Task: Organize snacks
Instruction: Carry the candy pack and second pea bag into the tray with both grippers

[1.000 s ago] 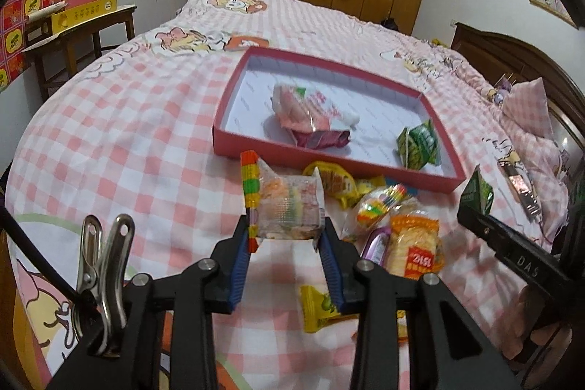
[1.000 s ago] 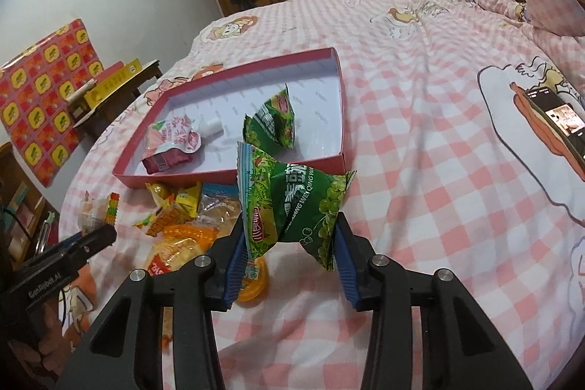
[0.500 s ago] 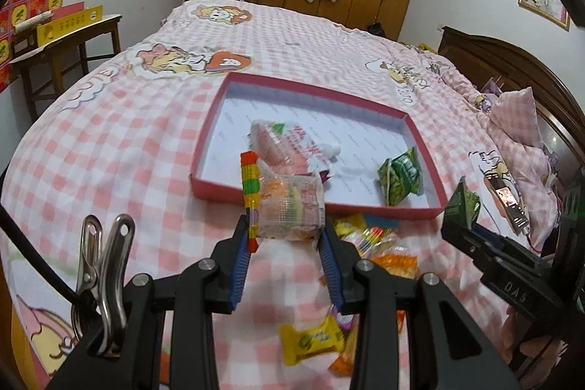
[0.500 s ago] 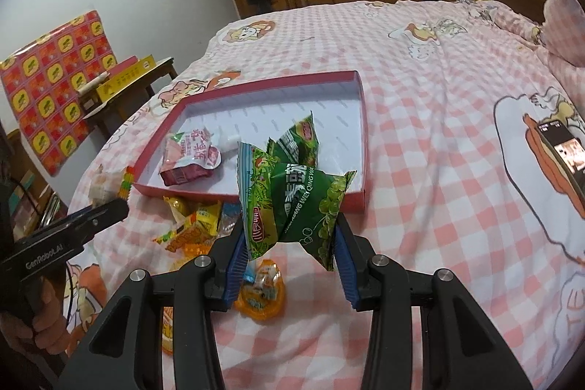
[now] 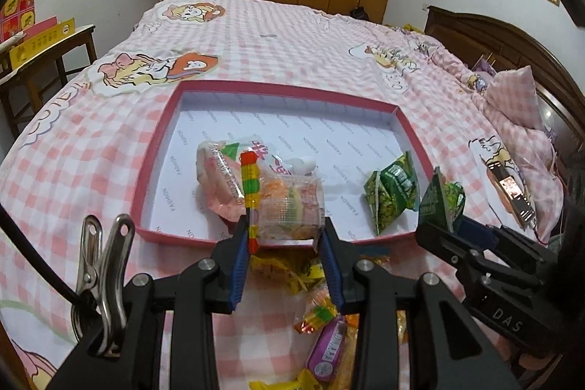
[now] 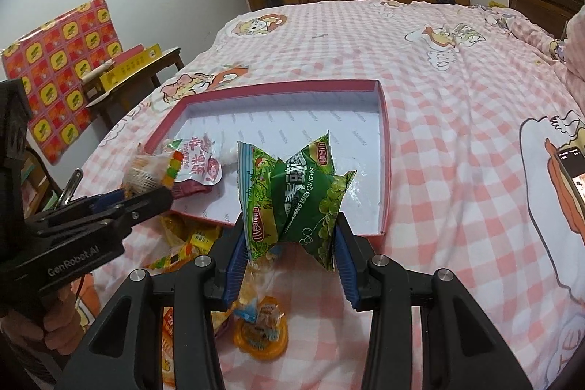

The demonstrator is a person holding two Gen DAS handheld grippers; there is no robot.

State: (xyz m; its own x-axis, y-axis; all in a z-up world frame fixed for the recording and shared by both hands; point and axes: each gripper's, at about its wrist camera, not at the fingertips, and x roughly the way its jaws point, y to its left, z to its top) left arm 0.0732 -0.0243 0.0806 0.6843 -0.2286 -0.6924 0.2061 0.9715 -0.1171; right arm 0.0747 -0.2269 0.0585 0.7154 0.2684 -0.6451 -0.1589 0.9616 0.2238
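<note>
Your left gripper (image 5: 285,236) was clamped on a clear snack packet (image 5: 289,207) with a red-yellow-green striped edge, pinched between the blue pads and sticking up past the fingertips. It hung over the near wall of the red tray (image 5: 155,148), just in front of the pink pouch (image 5: 226,170) lying inside the tray. Your right gripper (image 6: 289,243) was closed on a green pea packet (image 6: 296,203), crumpled between both pads and held above the tray's near right corner. A second green packet (image 5: 393,192) lay inside the tray at its right end. The rest of the loose snacks (image 5: 314,302) sat on the pink checked bedspread (image 5: 91,141) below and between the two tools, outside the tray, including an orange jelly cup (image 6: 261,335) under your right gripper. A phone (image 5: 510,185) lay on the bedspread, well to the right.
</note>
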